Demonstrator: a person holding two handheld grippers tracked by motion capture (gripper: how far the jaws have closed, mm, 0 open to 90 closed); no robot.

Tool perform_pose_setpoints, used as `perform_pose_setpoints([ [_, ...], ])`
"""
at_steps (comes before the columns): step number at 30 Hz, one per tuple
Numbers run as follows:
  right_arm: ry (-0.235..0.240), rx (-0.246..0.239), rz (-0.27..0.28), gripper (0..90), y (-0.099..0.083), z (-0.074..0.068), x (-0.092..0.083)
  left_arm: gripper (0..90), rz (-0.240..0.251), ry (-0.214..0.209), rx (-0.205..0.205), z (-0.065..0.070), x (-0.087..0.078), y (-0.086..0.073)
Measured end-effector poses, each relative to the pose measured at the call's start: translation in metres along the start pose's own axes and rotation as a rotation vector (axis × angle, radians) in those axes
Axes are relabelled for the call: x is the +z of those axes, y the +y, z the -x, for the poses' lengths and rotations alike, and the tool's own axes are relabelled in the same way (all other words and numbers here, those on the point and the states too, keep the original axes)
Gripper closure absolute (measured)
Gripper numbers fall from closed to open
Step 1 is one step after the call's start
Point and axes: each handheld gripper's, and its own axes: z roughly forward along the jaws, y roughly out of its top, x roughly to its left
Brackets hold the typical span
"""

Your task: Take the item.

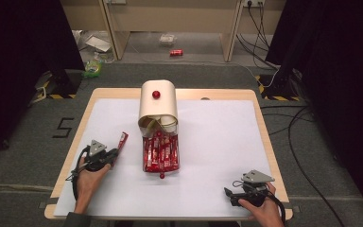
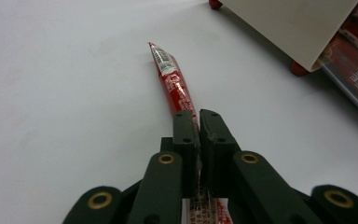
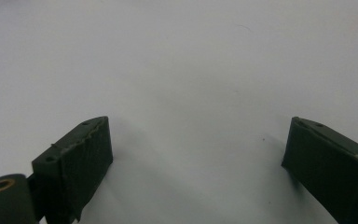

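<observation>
Red sachet (image 2: 175, 91) is pinched in the level left tongs (image 2: 198, 116); right tongs (image 3: 196, 154) rest wide apart.

A glossy red foil sachet (image 2: 175, 88) was seen on matt white paper (image 1: 217, 142) laid over a pale wooden table (image 1: 264, 137)

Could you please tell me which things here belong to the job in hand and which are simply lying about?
In the job:
- red sachet, clamped in the left gripper
- drawer of red sachets
- cream box
- right gripper, open, resting on the white table sheet

Lying about:
- red can on the floor
- floor cables
</observation>
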Motion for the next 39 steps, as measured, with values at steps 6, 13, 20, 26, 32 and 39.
perform_pose_setpoints([
  [6, -0.001, 0.002, 0.001, 8.2, 0.0, 0.0, 0.0, 66.1, 0.035, 0.007, -0.012, 0.0, -0.004, 0.002],
  [13, -0.001, 0.002, 0.001, 8.2, 0.0, 0.0, 0.0, 38.8, 0.048, 0.01, 0.008, 0.005, -0.008, 0.005],
  [20, 0.0, 0.001, 0.001, 8.1, 0.0, 0.0, 0.0, 25.2, 0.075, 0.004, 0.048, 0.013, -0.016, 0.009],
  [26, -0.001, 0.001, 0.001, 8.2, 0.0, 0.0, 0.0, 19.0, 0.107, -0.018, 0.044, 0.018, -0.024, 0.008],
  [32, 0.0, 0.001, 0.001, 8.1, 0.0, 0.0, 0.0, 17.5, 0.129, -0.031, 0.045, 0.023, -0.031, 0.005],
  [39, 0.0, 0.001, 0.001, 8.1, 0.0, 0.0, 0.0, 18.2, 0.124, -0.049, 0.048, 0.03, -0.034, 0.004],
])
